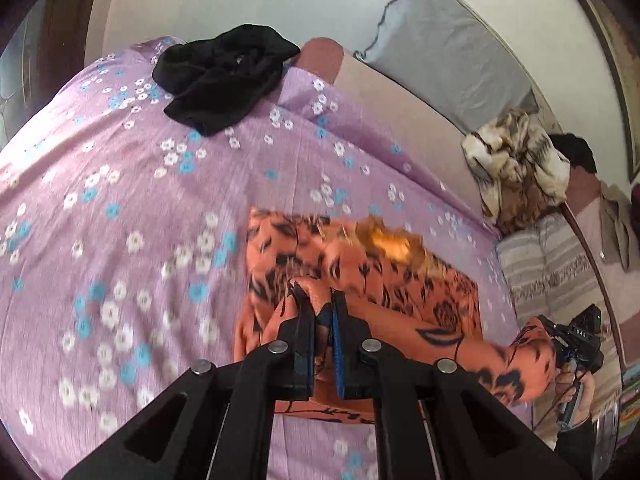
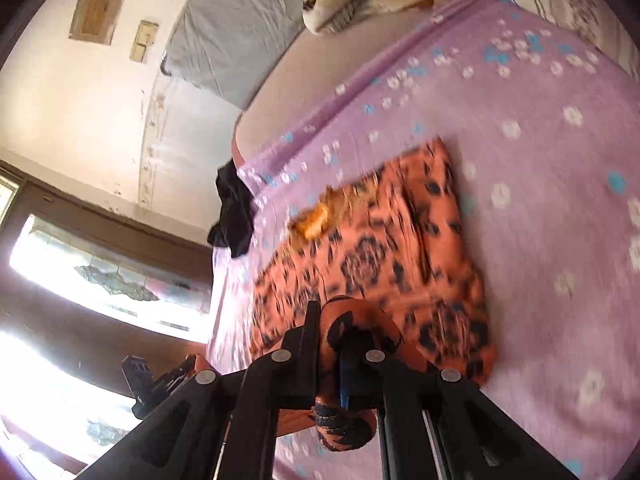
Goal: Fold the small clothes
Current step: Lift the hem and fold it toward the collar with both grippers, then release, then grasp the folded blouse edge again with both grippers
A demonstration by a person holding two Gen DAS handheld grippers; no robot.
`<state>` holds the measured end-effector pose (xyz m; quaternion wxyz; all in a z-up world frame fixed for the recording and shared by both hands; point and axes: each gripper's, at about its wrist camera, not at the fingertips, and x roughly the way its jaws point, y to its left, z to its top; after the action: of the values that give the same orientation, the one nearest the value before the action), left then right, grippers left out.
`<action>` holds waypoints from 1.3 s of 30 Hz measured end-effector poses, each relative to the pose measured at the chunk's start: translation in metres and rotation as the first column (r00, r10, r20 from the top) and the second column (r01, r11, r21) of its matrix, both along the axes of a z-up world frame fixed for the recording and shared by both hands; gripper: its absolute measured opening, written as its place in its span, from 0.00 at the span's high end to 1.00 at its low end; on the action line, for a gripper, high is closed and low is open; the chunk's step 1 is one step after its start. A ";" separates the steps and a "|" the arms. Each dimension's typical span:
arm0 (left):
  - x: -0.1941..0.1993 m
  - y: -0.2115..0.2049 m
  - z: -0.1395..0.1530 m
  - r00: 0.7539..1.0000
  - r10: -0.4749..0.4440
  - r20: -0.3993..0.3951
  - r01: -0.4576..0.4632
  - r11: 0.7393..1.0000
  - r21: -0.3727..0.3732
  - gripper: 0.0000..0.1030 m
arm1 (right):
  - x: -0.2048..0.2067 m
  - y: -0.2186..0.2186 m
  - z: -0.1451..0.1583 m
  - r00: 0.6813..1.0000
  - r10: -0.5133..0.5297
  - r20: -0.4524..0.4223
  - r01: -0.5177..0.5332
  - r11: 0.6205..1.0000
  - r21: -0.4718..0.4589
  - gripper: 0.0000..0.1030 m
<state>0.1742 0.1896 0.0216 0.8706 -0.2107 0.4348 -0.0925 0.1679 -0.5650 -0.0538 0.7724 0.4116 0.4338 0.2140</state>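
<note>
An orange garment with a black flower print (image 1: 360, 264) lies on the purple flowered bedsheet (image 1: 120, 200); a yellow patch shows at its far edge. My left gripper (image 1: 320, 300) is shut on a bunched edge of this garment, lifted off the bed. In the same view my other gripper (image 1: 576, 340), held by a hand, grips the garment's other near end at the right. The right wrist view shows the orange garment (image 2: 400, 240) spread ahead, and my right gripper (image 2: 340, 320) shut on a fold of it that wraps over the fingers.
A crumpled black garment (image 1: 224, 76) lies at the bed's far side. A grey pillow (image 1: 448, 44) leans on the wall. A brown and cream blanket (image 1: 516, 168) and a striped pillow (image 1: 560, 268) sit at the right. A bright window (image 2: 100, 272) is at the left.
</note>
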 end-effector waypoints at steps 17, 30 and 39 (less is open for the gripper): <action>0.074 0.036 -0.067 0.970 0.242 -0.017 -0.240 0.968 0.077 0.31 | 0.084 -0.017 -0.057 0.988 -0.146 -0.043 0.133 0.965 -0.228 0.39; -0.095 -0.048 -0.133 0.996 0.034 -0.077 -0.022 0.989 0.149 0.25 | -0.093 -0.018 -0.101 0.970 -0.161 -0.180 0.125 0.972 -0.197 0.34; -0.083 -0.037 -0.098 0.993 0.106 -0.052 -0.103 0.993 0.052 0.20 | -0.078 -0.006 -0.063 0.975 -0.165 -0.150 0.155 0.985 -0.077 0.26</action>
<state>0.0916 0.1522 -0.0760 0.8670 -0.2142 0.4490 -0.0304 0.0900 -0.5707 -0.1170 0.7637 0.4355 0.4651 0.1040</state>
